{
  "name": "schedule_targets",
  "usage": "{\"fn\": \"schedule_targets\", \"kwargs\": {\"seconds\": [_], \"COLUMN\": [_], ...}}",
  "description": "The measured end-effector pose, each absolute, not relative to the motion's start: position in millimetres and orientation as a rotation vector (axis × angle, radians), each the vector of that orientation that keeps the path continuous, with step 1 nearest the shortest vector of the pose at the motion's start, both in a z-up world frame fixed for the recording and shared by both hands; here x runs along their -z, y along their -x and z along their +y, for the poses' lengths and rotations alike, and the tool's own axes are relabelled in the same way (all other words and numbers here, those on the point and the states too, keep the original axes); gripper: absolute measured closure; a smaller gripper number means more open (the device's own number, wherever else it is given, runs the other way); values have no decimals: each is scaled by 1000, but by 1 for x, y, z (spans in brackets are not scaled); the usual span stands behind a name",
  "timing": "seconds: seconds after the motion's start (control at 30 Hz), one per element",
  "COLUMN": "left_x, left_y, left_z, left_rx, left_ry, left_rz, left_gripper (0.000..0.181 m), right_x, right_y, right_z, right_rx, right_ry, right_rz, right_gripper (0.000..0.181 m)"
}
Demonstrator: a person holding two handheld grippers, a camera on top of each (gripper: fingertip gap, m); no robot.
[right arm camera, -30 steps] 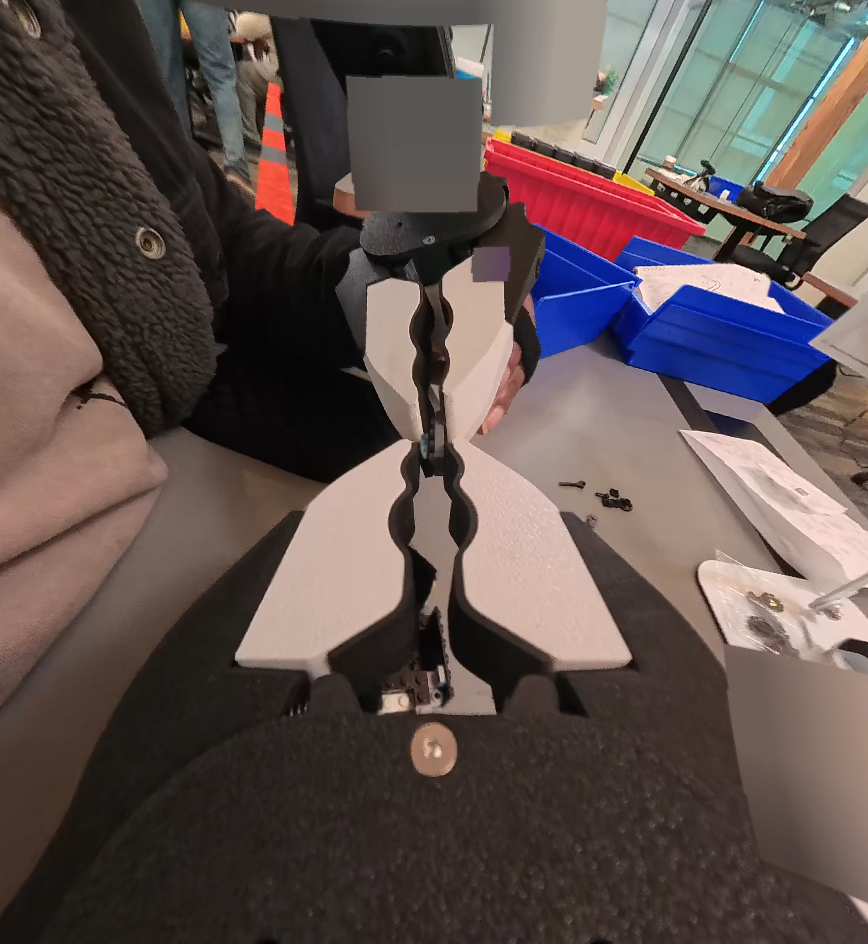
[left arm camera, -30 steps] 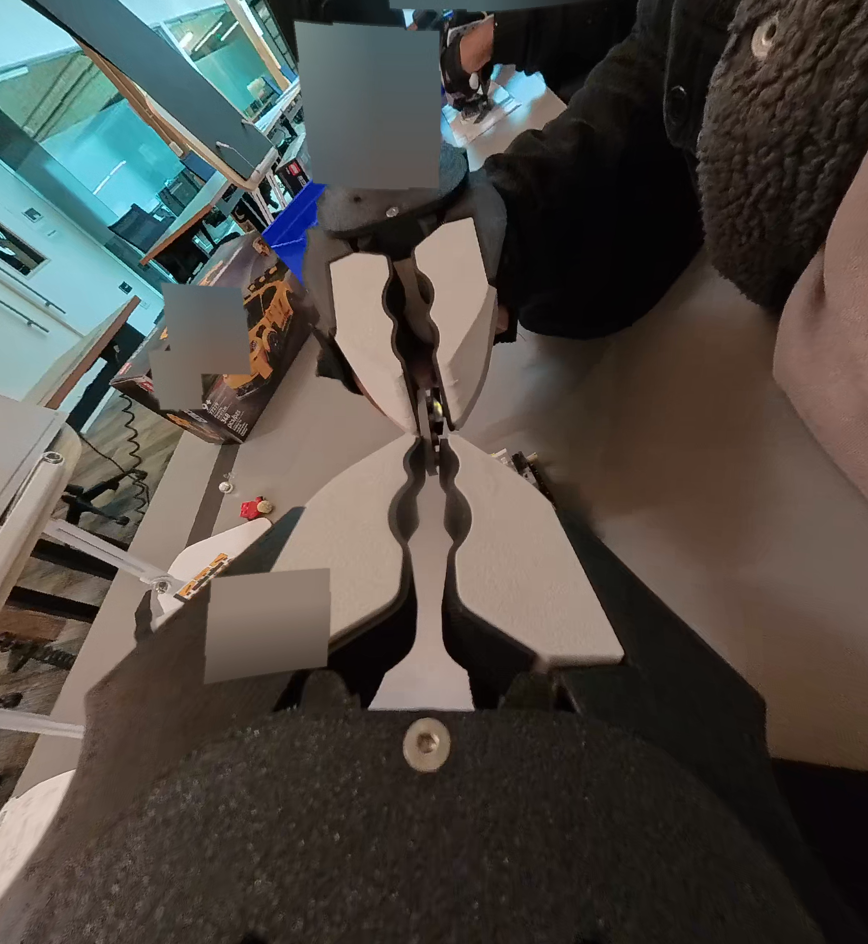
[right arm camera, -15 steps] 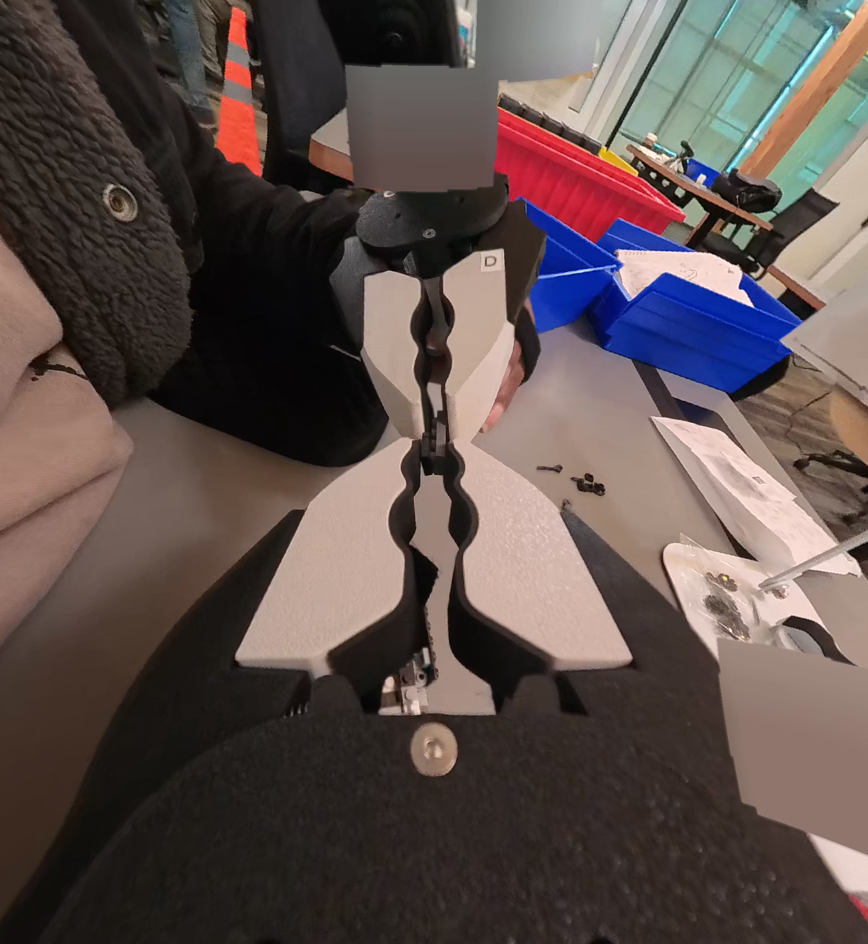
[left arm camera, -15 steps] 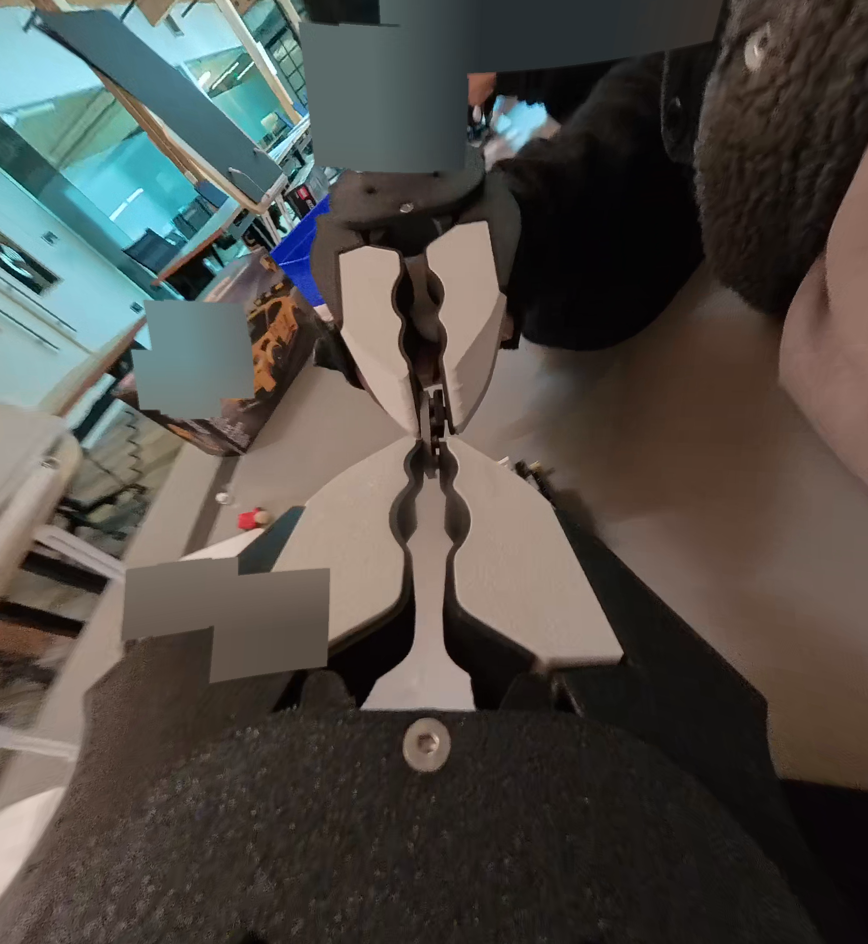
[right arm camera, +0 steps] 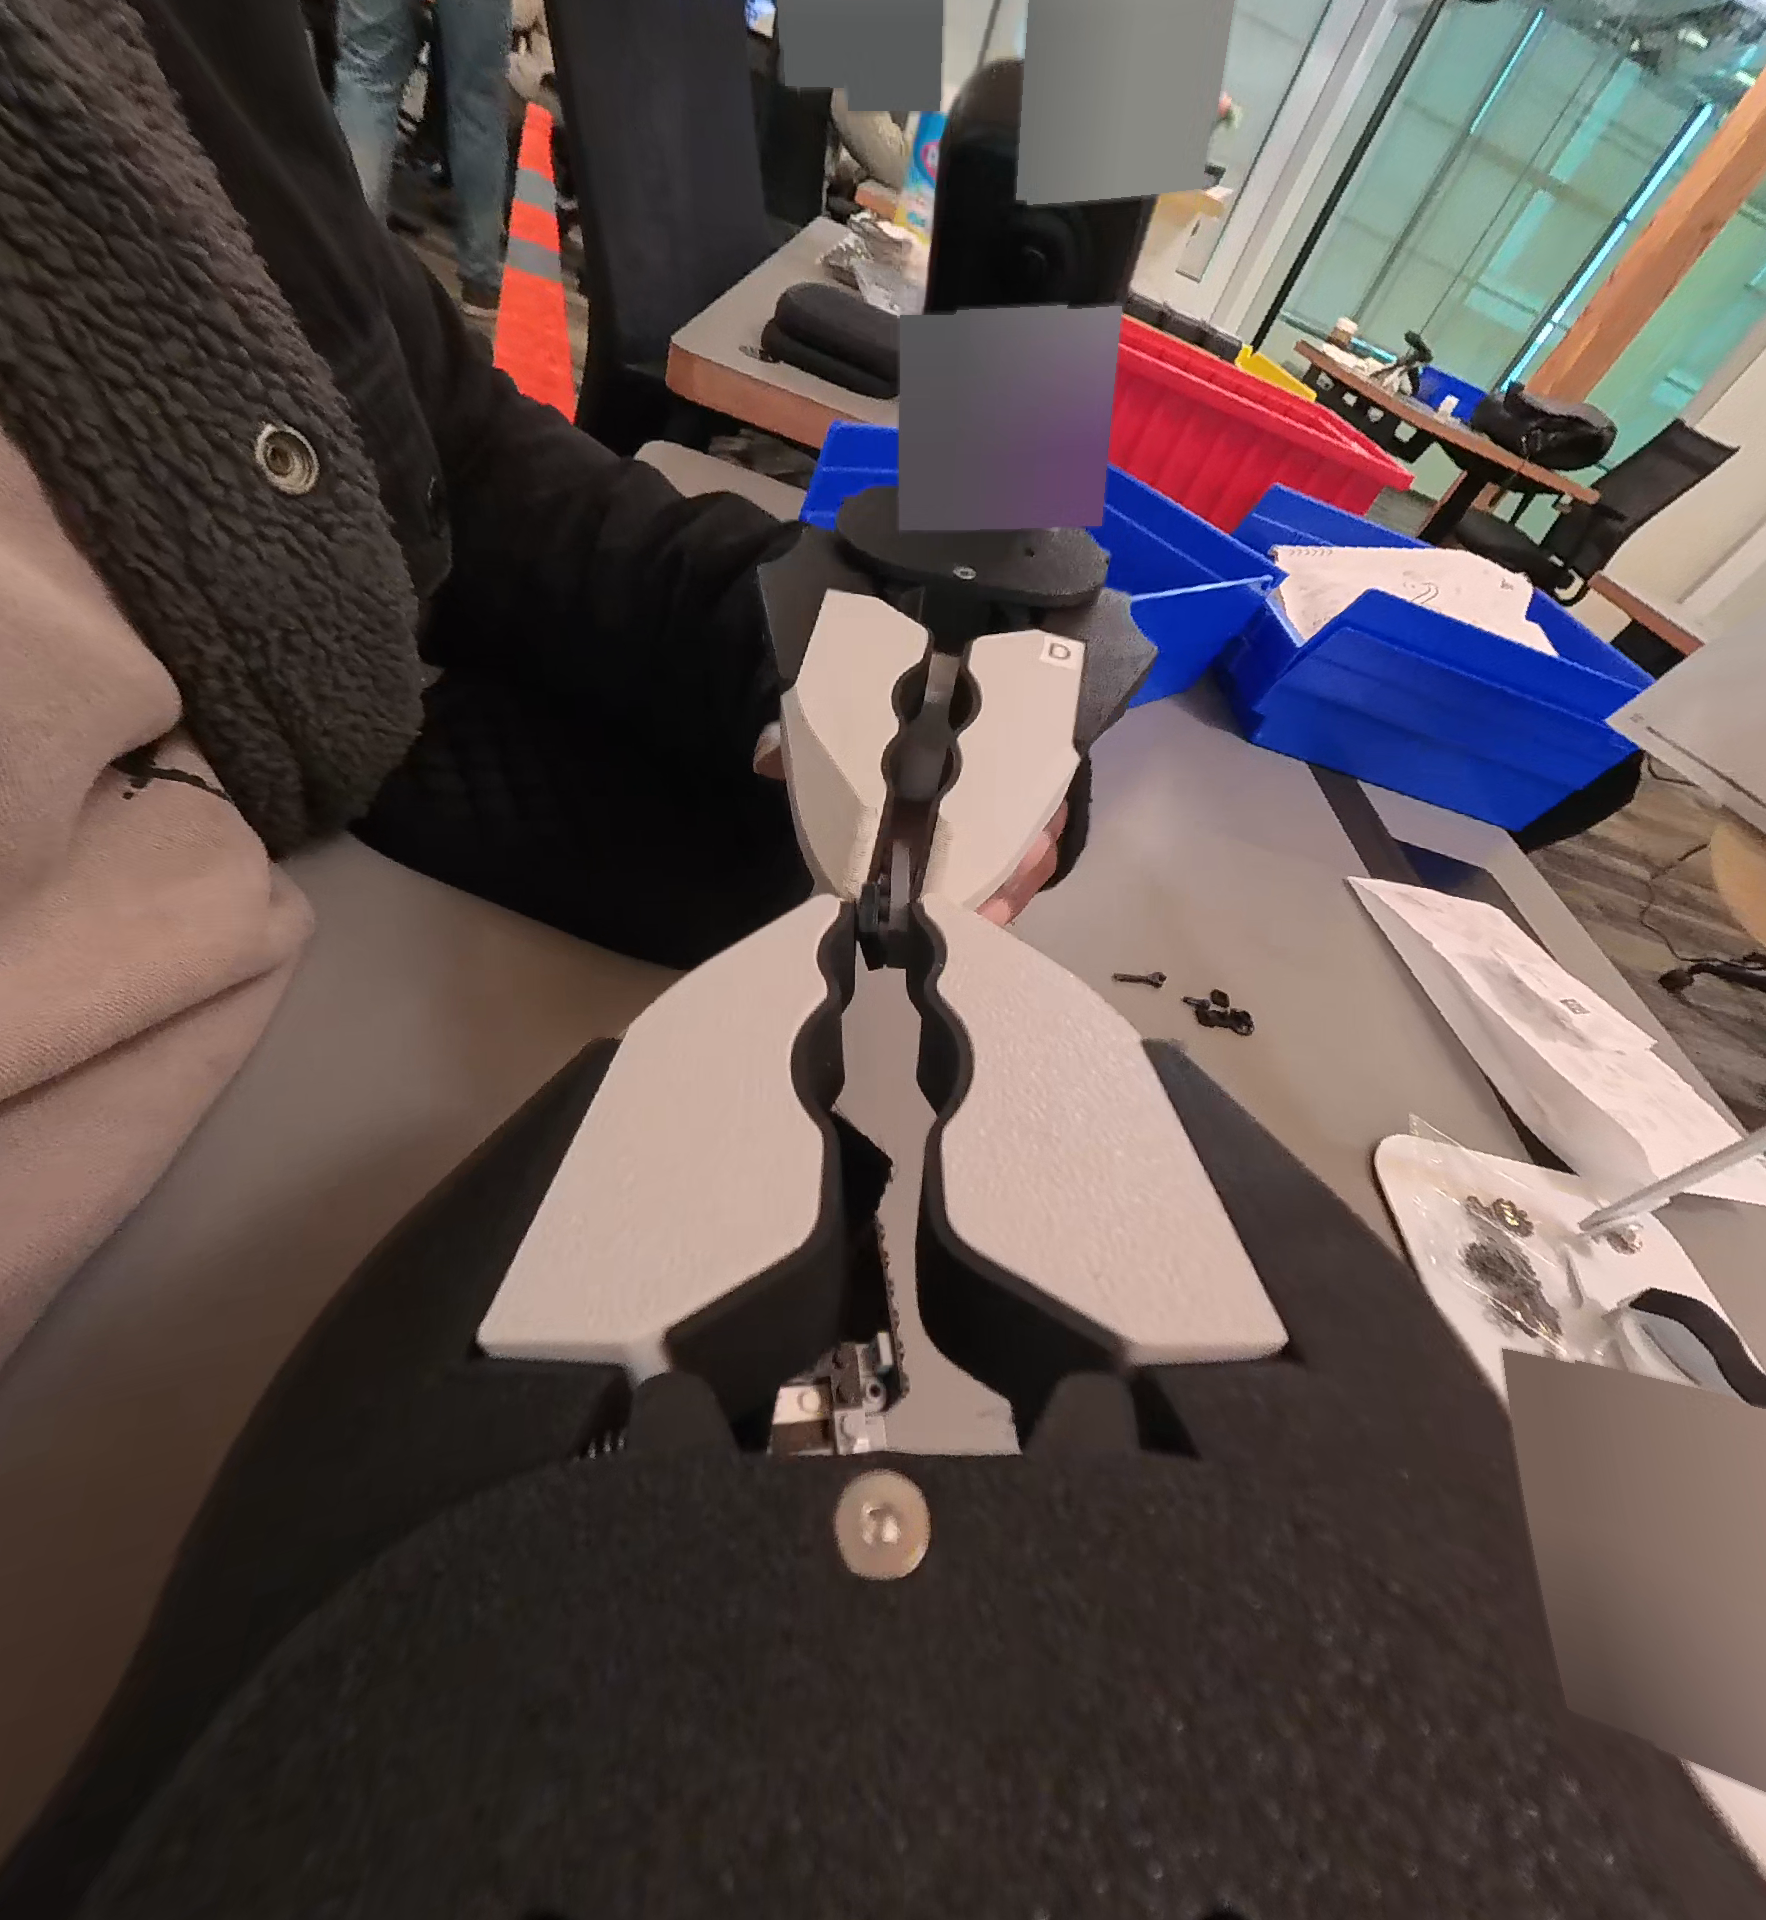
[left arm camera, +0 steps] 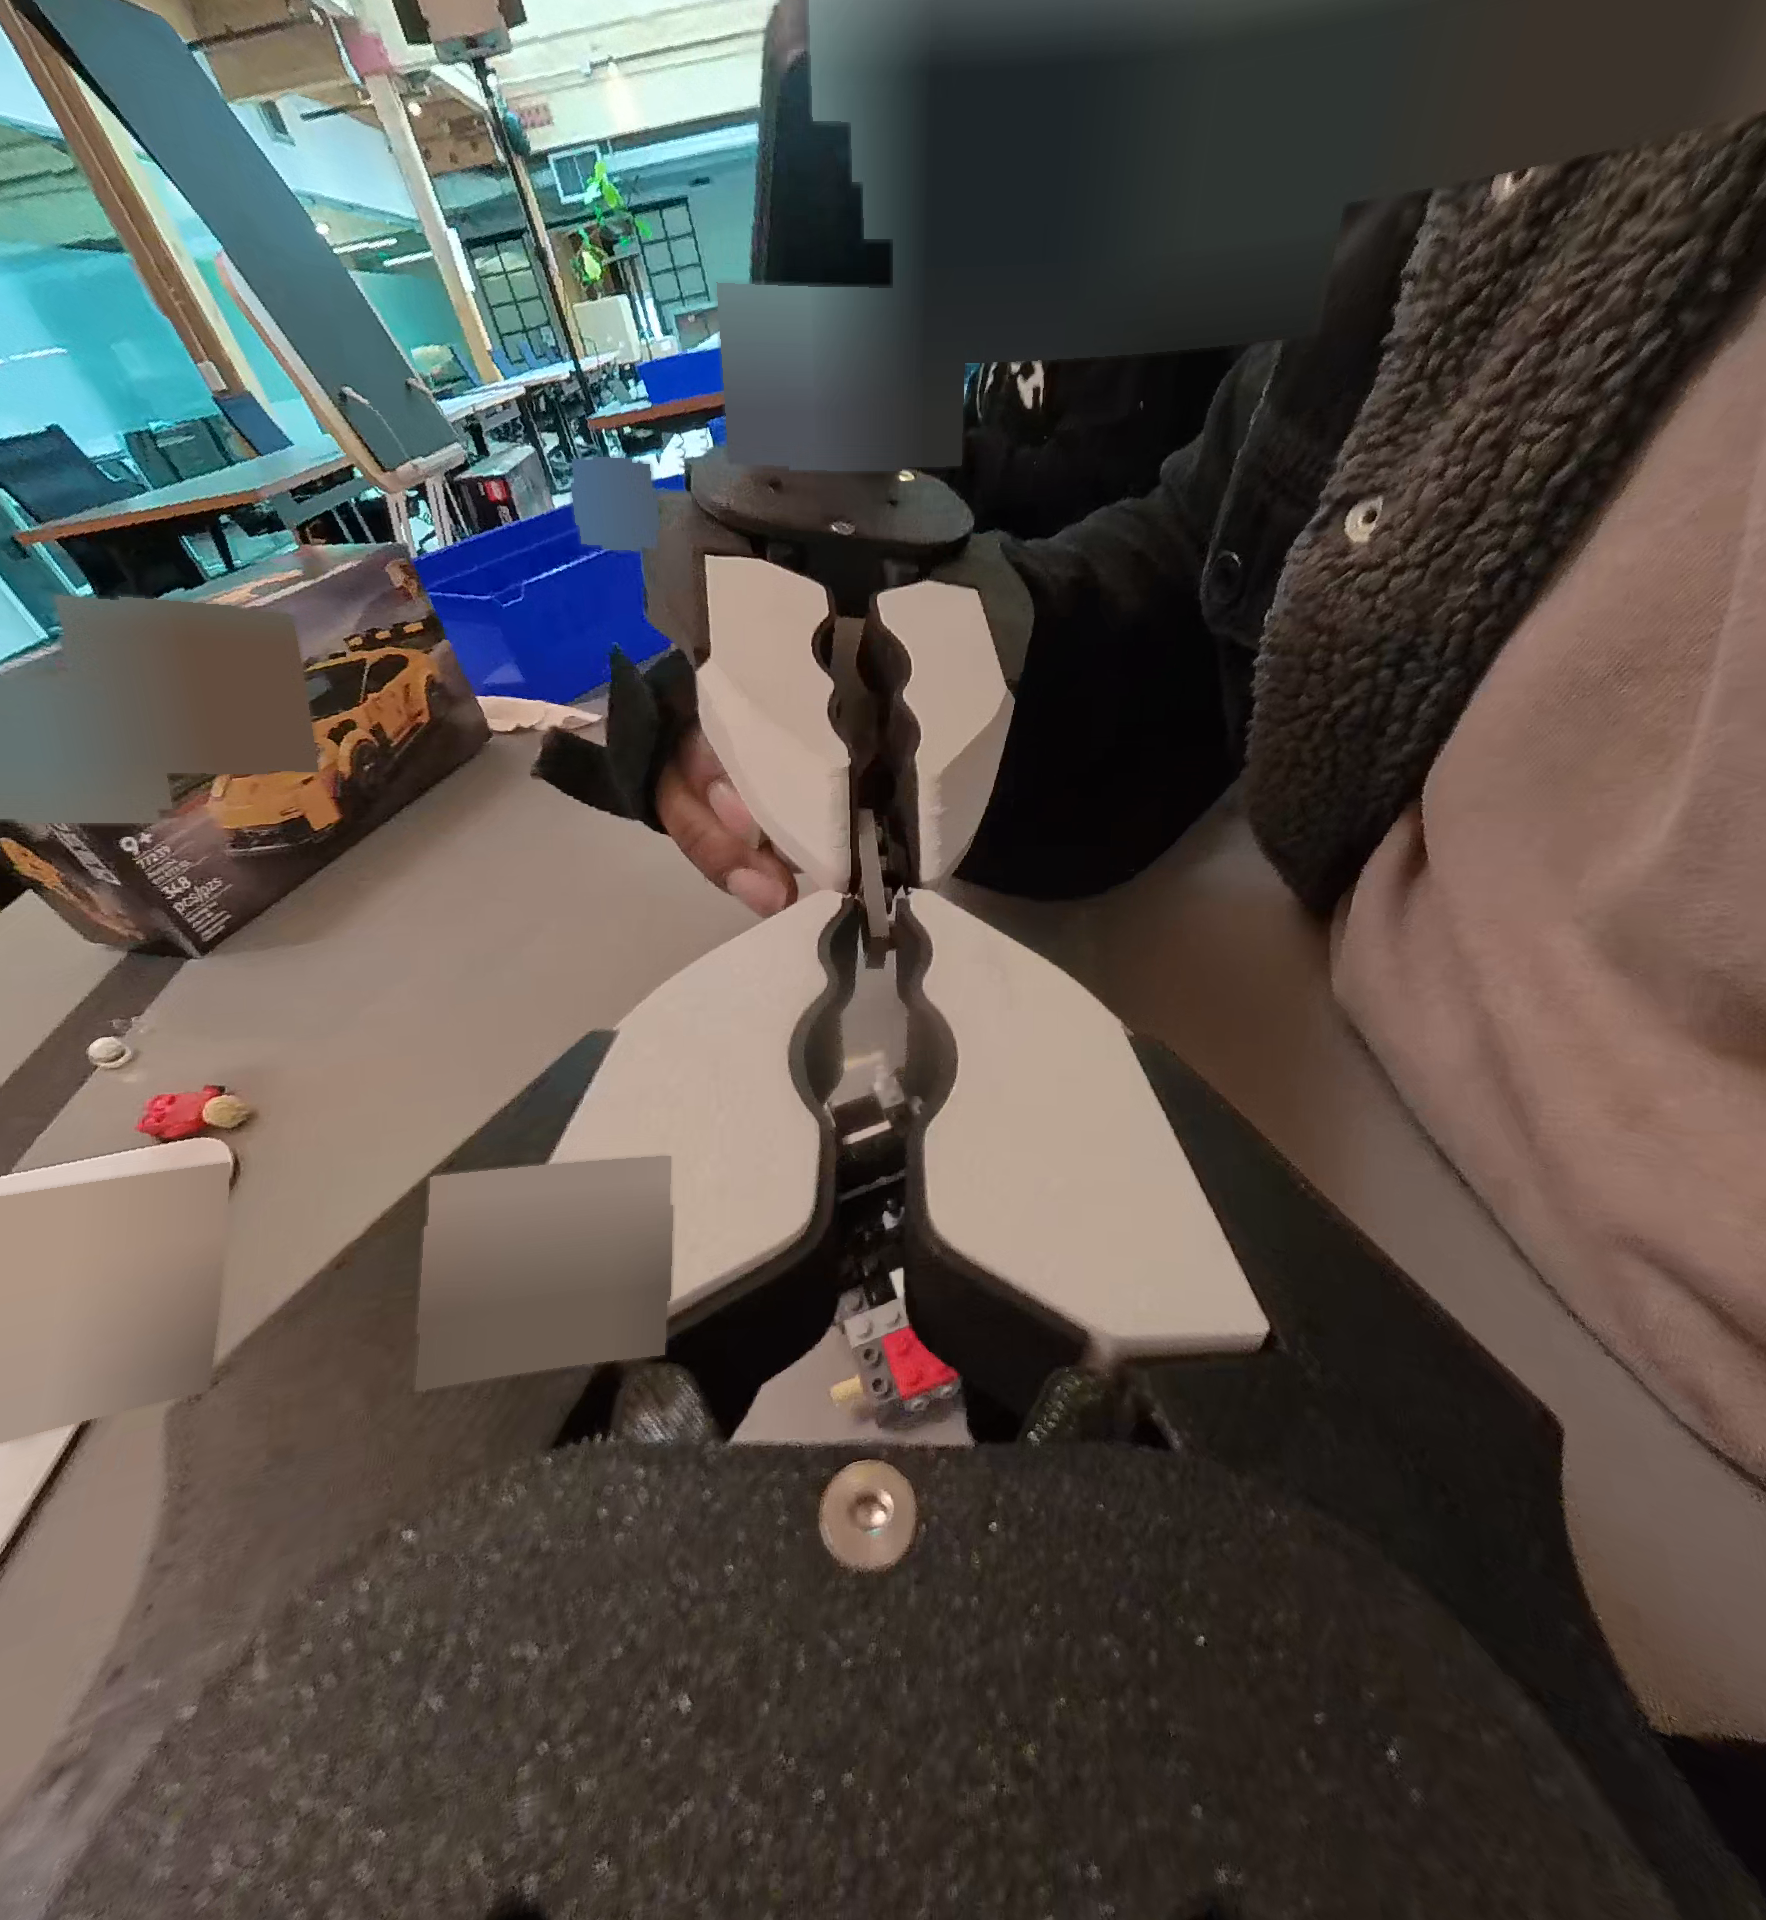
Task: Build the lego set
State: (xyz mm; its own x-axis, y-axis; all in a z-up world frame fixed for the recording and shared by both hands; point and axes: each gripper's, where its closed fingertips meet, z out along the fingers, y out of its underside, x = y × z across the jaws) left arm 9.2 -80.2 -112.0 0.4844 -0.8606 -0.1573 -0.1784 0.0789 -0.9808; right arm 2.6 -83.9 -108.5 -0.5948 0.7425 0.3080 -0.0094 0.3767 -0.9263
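Change: both views have tilted up since a second ago, baring more of the room; the claws stay tip to tip.
Lego piece (left arm camera: 874, 902): small, thin, held above the worktop (left arm camera: 391, 997) between the two meeting claw tips.
Left claw (left arm camera: 876, 928): nearly closed, pinching the piece's near end.
Right claw (right arm camera: 884, 932): nearly closed on the same dark piece (right arm camera: 881, 920).
Build (left arm camera: 889, 1340): grey, black and red bricks on the worktop under the left claw.
Box (left arm camera: 266, 748): well left.
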Motion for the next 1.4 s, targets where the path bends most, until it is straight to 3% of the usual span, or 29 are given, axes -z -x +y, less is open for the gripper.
{"fn": "schedule_targets", "kwargs": {"seconds": [1.1, 1.4], "left_x": [121, 112], "left_y": [0, 2], "left_z": [-71, -69], "left_rx": [174, 516], "left_ry": [1471, 1478], "left_rz": [1121, 945], "left_gripper": [175, 176], "right_x": [109, 101], "right_y": [3, 7], "right_z": [-77, -76], "right_rx": [-1600, -1471], "right_ry": [837, 784], "right_rz": [-1796, -1755], "right_gripper": [174, 172]}}
